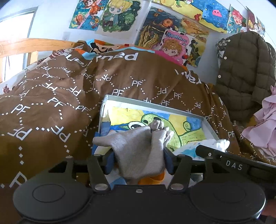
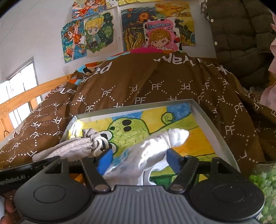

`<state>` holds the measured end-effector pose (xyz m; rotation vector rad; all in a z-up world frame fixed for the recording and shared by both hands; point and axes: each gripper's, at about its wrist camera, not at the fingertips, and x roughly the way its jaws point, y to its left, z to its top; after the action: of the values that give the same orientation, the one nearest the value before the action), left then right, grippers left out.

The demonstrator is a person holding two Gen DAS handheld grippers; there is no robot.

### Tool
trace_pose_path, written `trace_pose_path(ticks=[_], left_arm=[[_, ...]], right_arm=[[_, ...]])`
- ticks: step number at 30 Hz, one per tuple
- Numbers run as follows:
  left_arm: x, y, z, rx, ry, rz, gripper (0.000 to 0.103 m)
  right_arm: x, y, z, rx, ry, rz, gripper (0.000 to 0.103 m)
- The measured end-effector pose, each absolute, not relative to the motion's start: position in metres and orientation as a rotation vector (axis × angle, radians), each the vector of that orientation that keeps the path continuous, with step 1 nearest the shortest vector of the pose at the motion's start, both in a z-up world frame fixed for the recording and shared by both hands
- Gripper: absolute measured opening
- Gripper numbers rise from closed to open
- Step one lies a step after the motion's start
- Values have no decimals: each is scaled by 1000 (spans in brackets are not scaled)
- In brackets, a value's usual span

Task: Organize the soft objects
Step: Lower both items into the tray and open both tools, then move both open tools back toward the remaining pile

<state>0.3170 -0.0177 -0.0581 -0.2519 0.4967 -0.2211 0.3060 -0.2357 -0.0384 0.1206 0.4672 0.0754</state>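
Socks fill both grippers above a shallow grey tray that lies on a brown bedspread printed with white "PF" letters. A bright painting of a green creature on yellow and blue covers the tray floor.

From the left wrist view, the left gripper has its blue pads pressed into a grey sock; the cloth bunches between the fingers, spreads out to the left and ends in a knotted lump over the picture. From the right wrist view, the right gripper is clamped on a white sock, whose toe end pokes up and to the right past the fingers. Both socks hang over the near part of the tray, the grey one at the left side and the white one just beside it to the right; whether they touch the painting cannot be told.

Behind the bedspread, children's drawings are taped to the white wall. A quilted olive jacket sits at the right, with pink cloth below it and a wooden rail at the left
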Motion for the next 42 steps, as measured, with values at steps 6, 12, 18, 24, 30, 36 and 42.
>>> trace_pose_path(ticks=[6,12,18,24,30,36,42], left_arm=[[310,-20,-50,-240,494,-222,69],[297,-23,-34,-222,462,-211,76],[277,-23,-12,-216,419,-193,83],[252,-22,11,-221,372,-170,89],[218,-19,34,-245,317,-158,97],[183,-28,49,-215,268,-175,100],[154,-39,57,-208,244,-192,102]], right_arm=[[300,-244,-30,118,464,65,88],[285,-254,-14,110,431,42,95],[264,-263,5,122,396,32,100],[231,-267,30,86,323,28,103],[193,-264,53,24,240,34,103],[154,-264,72,22,180,37,103],[116,-267,80,2,137,13,103]])
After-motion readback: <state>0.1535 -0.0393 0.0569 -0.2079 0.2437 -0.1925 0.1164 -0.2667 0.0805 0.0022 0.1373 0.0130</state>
